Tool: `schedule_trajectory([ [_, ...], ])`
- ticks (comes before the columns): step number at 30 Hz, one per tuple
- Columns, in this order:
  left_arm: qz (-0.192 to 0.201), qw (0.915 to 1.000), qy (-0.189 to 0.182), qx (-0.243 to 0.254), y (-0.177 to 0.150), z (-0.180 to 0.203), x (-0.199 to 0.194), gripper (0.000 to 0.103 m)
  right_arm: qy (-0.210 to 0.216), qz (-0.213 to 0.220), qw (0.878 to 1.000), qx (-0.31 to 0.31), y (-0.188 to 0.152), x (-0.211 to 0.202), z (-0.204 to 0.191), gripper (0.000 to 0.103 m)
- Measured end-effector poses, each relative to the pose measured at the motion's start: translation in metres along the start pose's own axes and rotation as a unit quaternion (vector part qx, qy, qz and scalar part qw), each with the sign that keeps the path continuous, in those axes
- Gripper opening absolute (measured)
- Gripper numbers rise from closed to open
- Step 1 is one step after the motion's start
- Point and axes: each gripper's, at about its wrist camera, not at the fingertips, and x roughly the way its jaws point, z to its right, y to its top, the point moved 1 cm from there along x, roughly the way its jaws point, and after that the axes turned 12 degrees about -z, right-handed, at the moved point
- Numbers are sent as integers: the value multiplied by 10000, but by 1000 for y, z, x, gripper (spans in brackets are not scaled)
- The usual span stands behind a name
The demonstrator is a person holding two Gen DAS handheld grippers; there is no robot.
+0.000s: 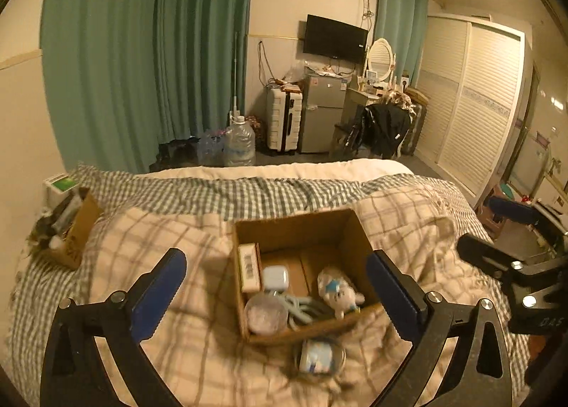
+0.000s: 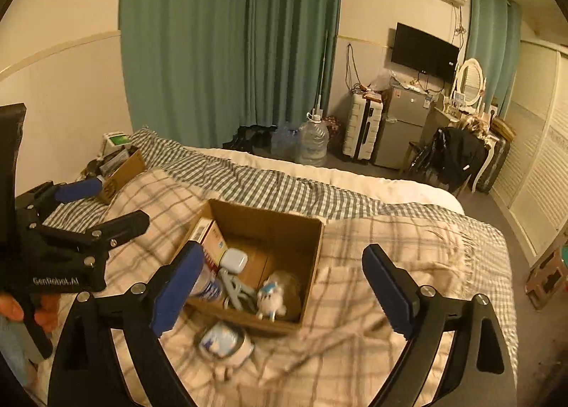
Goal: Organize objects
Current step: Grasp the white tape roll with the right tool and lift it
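An open cardboard box point(image 1: 305, 226) point(image 2: 273, 222) sits on the plaid blanket of the bed. Inside are a flat labelled carton point(image 1: 248, 266), a small white case point(image 1: 275, 277) point(image 2: 234, 259), a clear round jar point(image 1: 264, 313), a pale blue cable point(image 1: 301, 311), and a white plush toy point(image 1: 339, 293) point(image 2: 271, 298). A round clear container with a blue-white label point(image 1: 317, 357) point(image 2: 223, 339) lies on the blanket just in front of the box. My left gripper point(image 1: 277, 297) is open and empty above the box. My right gripper point(image 2: 280, 286) is open and empty, also over the box.
A second cardboard box point(image 1: 76, 229) point(image 2: 122, 172) with items sits at the bed's far left by the wall. Beyond the bed are green curtains, water jugs point(image 1: 239, 142), a suitcase, a small fridge and a wardrobe. The left gripper shows in the right wrist view point(image 2: 103, 208).
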Motion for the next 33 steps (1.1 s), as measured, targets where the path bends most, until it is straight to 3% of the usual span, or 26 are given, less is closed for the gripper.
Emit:
schedule_trajectory([
  [5, -3, 9995, 318, 2, -39, -9, -26, 103, -89, 141, 9998, -68, -30, -35, -12, 102],
  [9, -123, 9981, 554, -229, -74, -17, -21, 103, -69, 79, 9999, 10, -54, -29, -20, 103],
  [14, -238, 9953, 394, -850, -110, -30, 13, 103, -34, -166, 9996, 205, -78, 10, -28, 103],
  [16, -278, 9937, 499, -965, -120, -32, 29, 103, 50, -307, 9992, 257, -84, 31, -32, 103],
  [20, -557, 9908, 842, -903, -136, -35, 60, 103, 83, -556, 9982, 224, -98, 78, -43, 103],
  [25, -603, 9890, 1147, -720, -146, -38, 75, 103, 79, -1018, 9948, 23, -122, 133, -59, 102],
  [29, -694, 9867, 1175, -887, -149, -48, 79, 103, 7, -1528, 9875, -389, -136, 168, -79, 102],
  [33, -829, 9839, 1200, -1030, -154, -57, 85, 103, -152, -1777, 9815, -692, -140, 189, -94, 102],
])
